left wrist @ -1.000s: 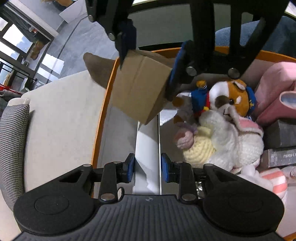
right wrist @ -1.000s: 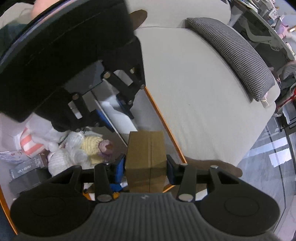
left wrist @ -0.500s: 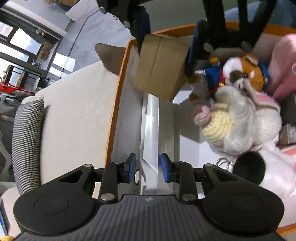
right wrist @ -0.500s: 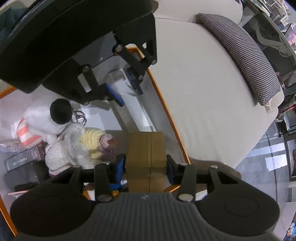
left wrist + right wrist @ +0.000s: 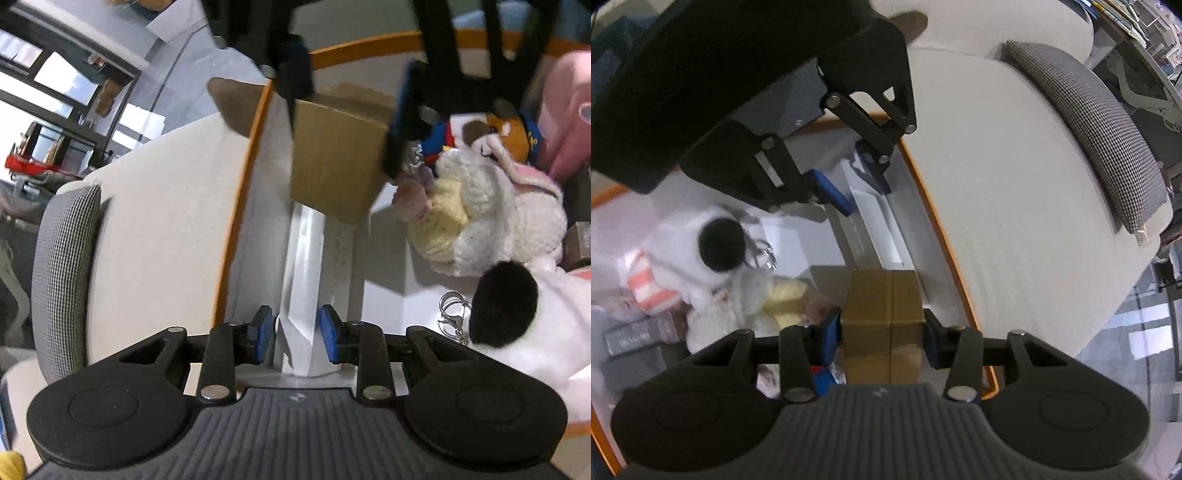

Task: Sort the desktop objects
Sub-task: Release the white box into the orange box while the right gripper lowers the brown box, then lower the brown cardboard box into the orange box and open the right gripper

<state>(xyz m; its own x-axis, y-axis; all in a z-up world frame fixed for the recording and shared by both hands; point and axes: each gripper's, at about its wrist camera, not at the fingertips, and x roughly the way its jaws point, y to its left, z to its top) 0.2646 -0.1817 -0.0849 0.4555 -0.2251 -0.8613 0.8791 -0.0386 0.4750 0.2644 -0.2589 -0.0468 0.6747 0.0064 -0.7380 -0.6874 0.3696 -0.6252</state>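
Right gripper (image 5: 882, 336) is clamped on a small cardboard box (image 5: 882, 321), pads pressed on its two side faces, box held in the air over the white tabletop (image 5: 384, 291) just inside the orange rim (image 5: 236, 206). Left gripper (image 5: 297, 334) sits about half open around a long white box (image 5: 303, 295); the blue pads (image 5: 264, 334) are right at its sides, but whether they truly squeeze it can't be told. White box lies along the table edge, beneath and just beyond the cardboard box.

Close beside the cardboard box: a crocheted white and yellow toy (image 5: 480, 214), a brown and white plush dog (image 5: 495, 129) behind it, a white plush with a black ball (image 5: 506, 306) and a key ring (image 5: 452, 310).

Risks, as judged from here:
- cardboard box is gripped near one end, so it may tilt or slip out if the hand swings
- lowering it now may land it on the white box or knock the crocheted toy
- both grippers are crowded together and could collide
- both boxes are close to the rim, so a nudge could send either one off onto the cream cushion (image 5: 162, 221)
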